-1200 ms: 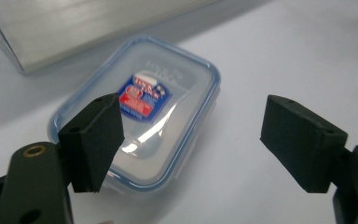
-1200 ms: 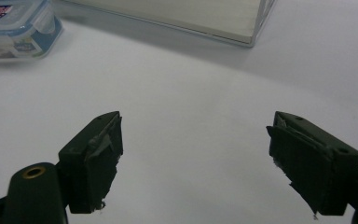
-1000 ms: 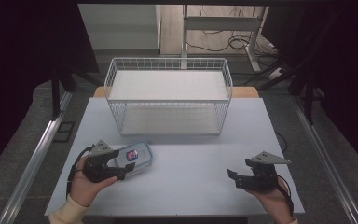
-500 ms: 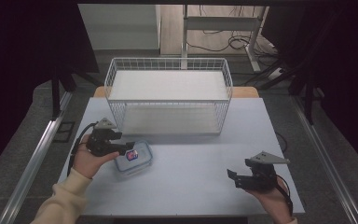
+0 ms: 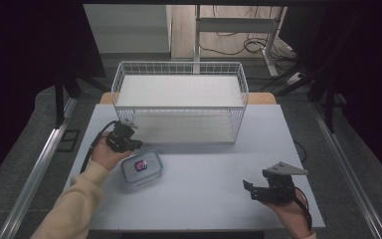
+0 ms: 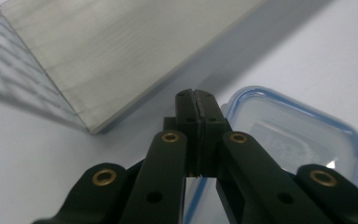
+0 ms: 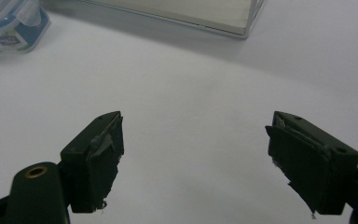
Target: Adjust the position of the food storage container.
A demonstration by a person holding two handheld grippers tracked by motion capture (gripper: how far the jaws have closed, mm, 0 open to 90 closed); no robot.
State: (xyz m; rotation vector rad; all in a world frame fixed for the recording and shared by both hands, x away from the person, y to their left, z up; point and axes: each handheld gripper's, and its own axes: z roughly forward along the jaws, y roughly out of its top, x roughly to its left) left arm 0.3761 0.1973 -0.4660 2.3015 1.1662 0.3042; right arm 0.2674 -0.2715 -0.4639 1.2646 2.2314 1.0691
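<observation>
High view: where the smooth pale worktop (image 5: pixel 199 194) meets the white wire basket (image 5: pixel 179 102), a clear rounded box (image 5: pixel 141 168) lies flat just beside the left gripper (image 5: pixel 129 144).
Left gripper view: black jaws, just closed, clenched on nothing; blue-rimmed box alongside.
Right gripper view: right gripper (image 7: pixel 196 158) gaping, its pads worn and ragged.

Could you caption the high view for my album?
Left gripper shut beside a lidded container; right gripper open.
</observation>
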